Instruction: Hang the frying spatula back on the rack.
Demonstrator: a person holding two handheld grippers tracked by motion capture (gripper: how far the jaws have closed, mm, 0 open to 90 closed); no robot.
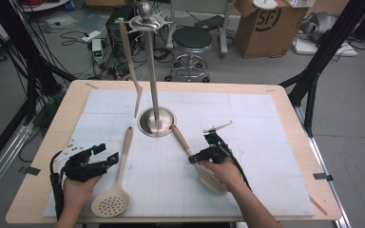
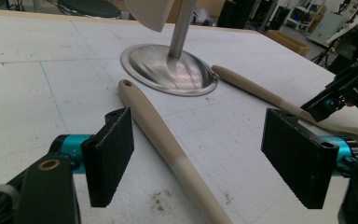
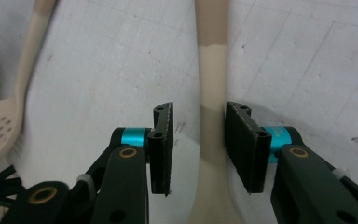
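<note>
A beige skimmer spoon (image 1: 119, 175) lies on the white mat, its perforated head near the front edge. My left gripper (image 1: 108, 153) is beside its handle, jaws open wide; in the left gripper view the handle (image 2: 154, 130) runs along the mat between the pads of the left gripper (image 2: 198, 114), untouched. A beige spatula (image 1: 183, 140) lies right of the steel stand (image 1: 156, 118). My right gripper (image 3: 200, 106) straddles the spatula's handle (image 3: 212, 60): one pad is against it and the other stands off with a gap. A third utensil (image 1: 130, 57) hangs from the stand's top.
The stand's round base (image 2: 168, 70) sits mid-table on the white mat (image 1: 266, 142). The skimmer's head (image 3: 0, 121) lies left of my right gripper. Beyond the table are a stool (image 1: 192, 40), a cardboard box (image 1: 266, 23) and cables on the floor.
</note>
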